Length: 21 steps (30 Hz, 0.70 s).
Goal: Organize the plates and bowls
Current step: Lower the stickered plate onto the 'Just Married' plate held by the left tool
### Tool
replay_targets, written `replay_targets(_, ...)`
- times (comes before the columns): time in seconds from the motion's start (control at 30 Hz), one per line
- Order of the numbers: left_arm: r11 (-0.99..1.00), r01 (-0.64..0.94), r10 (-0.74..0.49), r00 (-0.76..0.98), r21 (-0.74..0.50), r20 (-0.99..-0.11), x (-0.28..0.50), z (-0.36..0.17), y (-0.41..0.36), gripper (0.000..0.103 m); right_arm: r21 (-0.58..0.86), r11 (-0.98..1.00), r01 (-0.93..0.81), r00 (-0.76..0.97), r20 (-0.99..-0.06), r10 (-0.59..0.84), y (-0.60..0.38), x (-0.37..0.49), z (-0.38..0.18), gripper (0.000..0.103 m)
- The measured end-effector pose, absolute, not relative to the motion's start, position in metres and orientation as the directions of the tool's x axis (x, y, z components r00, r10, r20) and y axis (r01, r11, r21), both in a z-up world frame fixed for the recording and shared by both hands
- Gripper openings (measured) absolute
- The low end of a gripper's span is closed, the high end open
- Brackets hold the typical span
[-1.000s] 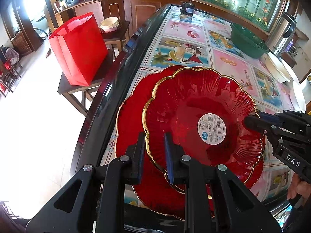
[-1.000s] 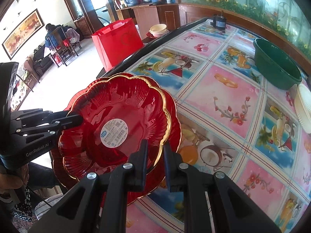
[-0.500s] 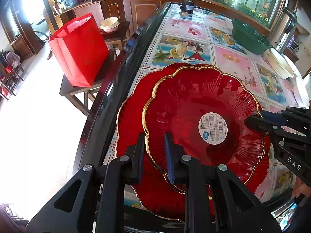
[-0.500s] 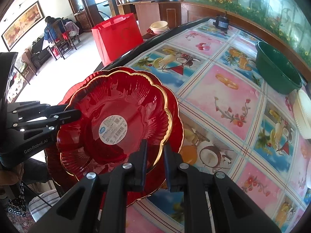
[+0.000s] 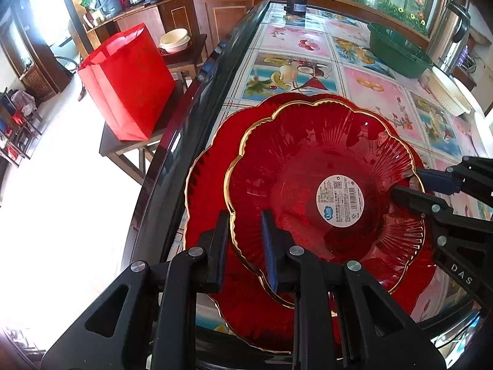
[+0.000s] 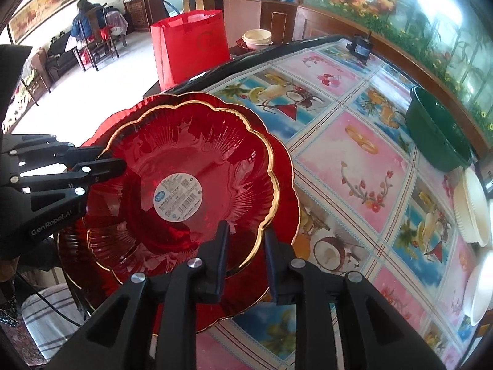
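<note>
The red bowl (image 5: 292,166), fluted glass with a gold scalloped rim and a round white sticker (image 5: 340,200) in its middle, sits on top of a wider red plate (image 5: 212,166) near the dark edge of the bench (image 5: 372,92). We hold it from two sides. Our left tool (image 5: 245,215) straddles the near-left rim, one finger outside and the blue-padded finger inside, nearly shut and gripping the rim. Our right tool (image 6: 245,231) straddles the opposite rim; its jaws have just been opening, the gold edge lies between them, and we see a small gap on each side, so the pads no longer press.

In the right wrist view the bowl looks slightly tilted over the plate, though we cannot tell whether it touches it all round. Farther along the patterned bench stand a green basin (image 6: 437,129) and some white dishes (image 6: 471,206) at the right side. Beyond the bench edge a red bag (image 5: 129,83) stands on a low dark side table (image 5: 123,146), with a cream bowl (image 5: 174,40) behind it.
</note>
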State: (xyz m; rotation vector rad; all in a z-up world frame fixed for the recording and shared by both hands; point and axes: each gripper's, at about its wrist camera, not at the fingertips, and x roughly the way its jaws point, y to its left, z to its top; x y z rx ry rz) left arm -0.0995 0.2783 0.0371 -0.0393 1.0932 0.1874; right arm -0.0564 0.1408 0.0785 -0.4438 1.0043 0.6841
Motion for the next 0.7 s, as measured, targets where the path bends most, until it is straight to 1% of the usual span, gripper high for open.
replay_targets(0.17, 0.983, -0.156, 0.156, 0.434, 0.096, -0.887, -0.097, 0.036, 0.275, 0.021, -0.105, 0.665, -0.740, 0.353, -0.901, 0.250, 0.154, -0.058, 0.077, 0.030)
replay_targets(0.23, 0.983, -0.150, 0.162, 0.428, 0.106, -0.889, -0.096, 0.035, 0.274, 0.021, -0.127, 0.648, -0.751, 0.352, -0.907, 0.230, 0.159, -0.058, 0.076, 0.037)
replay_targets(0.27, 0.983, -0.149, 0.162, 0.429, 0.107, -0.889, -0.096, 0.035, 0.273, 0.022, -0.138, 0.639, -0.756, 0.353, -0.909, 0.222, 0.161, -0.059, 0.075, 0.038)
replay_targets(0.33, 0.983, -0.150, 0.161, 0.424, 0.106, -0.891, -0.096, 0.035, 0.273, 0.025, -0.149, 0.624, -0.767, 0.346, -0.915, 0.207, 0.164, -0.061, 0.075, 0.044)
replay_targets(0.47, 0.982, -0.148, 0.167, 0.418, 0.115, -0.893, -0.094, 0.035, 0.272, 0.026, -0.180, 0.593, -0.785, 0.345, -0.922, 0.175, 0.167, -0.062, 0.076, 0.046)
replay_targets(0.57, 0.983, -0.145, 0.163, 0.419, 0.112, -0.893, -0.093, 0.035, 0.271, 0.030, -0.183, 0.584, -0.790, 0.339, -0.925, 0.169, 0.168, -0.063, 0.075, 0.048)
replay_targets(0.7, 0.982, -0.146, 0.169, 0.432, 0.116, -0.886, -0.095, 0.037, 0.269, 0.033, -0.198, 0.565, -0.801, 0.346, -0.924, 0.166, 0.168, -0.068, 0.079, 0.057)
